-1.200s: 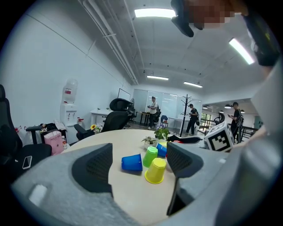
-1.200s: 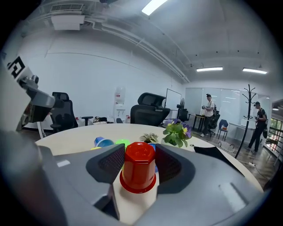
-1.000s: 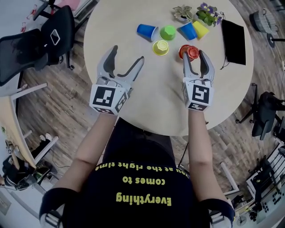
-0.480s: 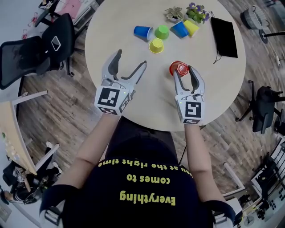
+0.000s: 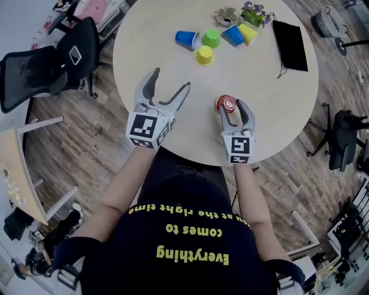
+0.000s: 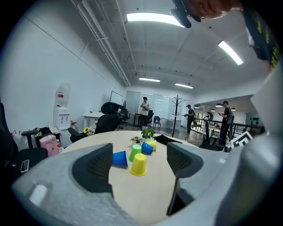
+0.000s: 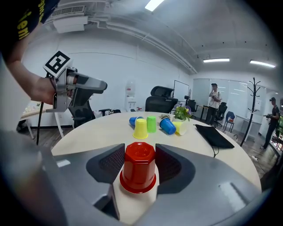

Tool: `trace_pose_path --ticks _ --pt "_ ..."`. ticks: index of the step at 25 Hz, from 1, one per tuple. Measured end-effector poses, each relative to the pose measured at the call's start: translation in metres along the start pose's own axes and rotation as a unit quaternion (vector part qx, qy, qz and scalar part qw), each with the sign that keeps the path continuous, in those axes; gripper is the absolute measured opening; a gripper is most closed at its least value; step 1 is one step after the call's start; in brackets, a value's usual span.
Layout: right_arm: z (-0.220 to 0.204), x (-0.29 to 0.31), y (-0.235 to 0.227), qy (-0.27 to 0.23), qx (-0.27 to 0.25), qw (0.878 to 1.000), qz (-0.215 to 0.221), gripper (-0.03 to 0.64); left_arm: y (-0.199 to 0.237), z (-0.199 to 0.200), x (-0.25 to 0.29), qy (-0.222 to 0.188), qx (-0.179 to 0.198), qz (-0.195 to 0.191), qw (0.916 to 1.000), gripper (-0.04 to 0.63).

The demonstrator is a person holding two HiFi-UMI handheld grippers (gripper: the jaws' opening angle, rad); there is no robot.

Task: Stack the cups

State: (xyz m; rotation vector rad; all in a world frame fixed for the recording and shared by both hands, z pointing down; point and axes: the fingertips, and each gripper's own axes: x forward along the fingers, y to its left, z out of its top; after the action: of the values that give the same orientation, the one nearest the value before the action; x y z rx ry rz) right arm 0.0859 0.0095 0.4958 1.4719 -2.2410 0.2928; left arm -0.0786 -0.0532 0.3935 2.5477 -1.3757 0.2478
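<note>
A red cup (image 5: 226,103) stands upside down between the pads of my right gripper (image 5: 232,108), which is shut on it near the table's front edge. The right gripper view shows the jaws pressing both sides of the red cup (image 7: 139,170). Farther back lie a blue cup (image 5: 186,39) on its side, a green cup (image 5: 210,38), an upside-down yellow cup (image 5: 203,55), and another blue cup (image 5: 233,34) with a yellow cup (image 5: 248,33). My left gripper (image 5: 170,82) hovers open and empty left of centre, facing the yellow cup (image 6: 139,164).
The round beige table (image 5: 150,40) also holds two small potted plants (image 5: 225,14) and a black pouch (image 5: 294,46) at the far right. Black office chairs (image 5: 40,63) stand to the left of the table, and another chair (image 5: 343,144) is to the right.
My right gripper has drawn the red cup back toward me and slightly left, away from the other cups. The left gripper has hardly shifted and stays open.
</note>
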Motion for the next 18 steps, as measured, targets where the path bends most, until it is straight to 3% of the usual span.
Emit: trace_pose_path --ticks 11,18 --pt "-0.037 -0.001 0.008 0.03 0.003 1.0 -0.004 0.229 -0.003 -0.006 -0.007 0.006 0.007 -0.001 1.0 0.388" --pt "-0.022 -0.007 0.011 0.02 0.019 1.0 0.005 0.272 -0.006 -0.004 -0.005 0.005 0.008 -0.007 0.9999 0.388"
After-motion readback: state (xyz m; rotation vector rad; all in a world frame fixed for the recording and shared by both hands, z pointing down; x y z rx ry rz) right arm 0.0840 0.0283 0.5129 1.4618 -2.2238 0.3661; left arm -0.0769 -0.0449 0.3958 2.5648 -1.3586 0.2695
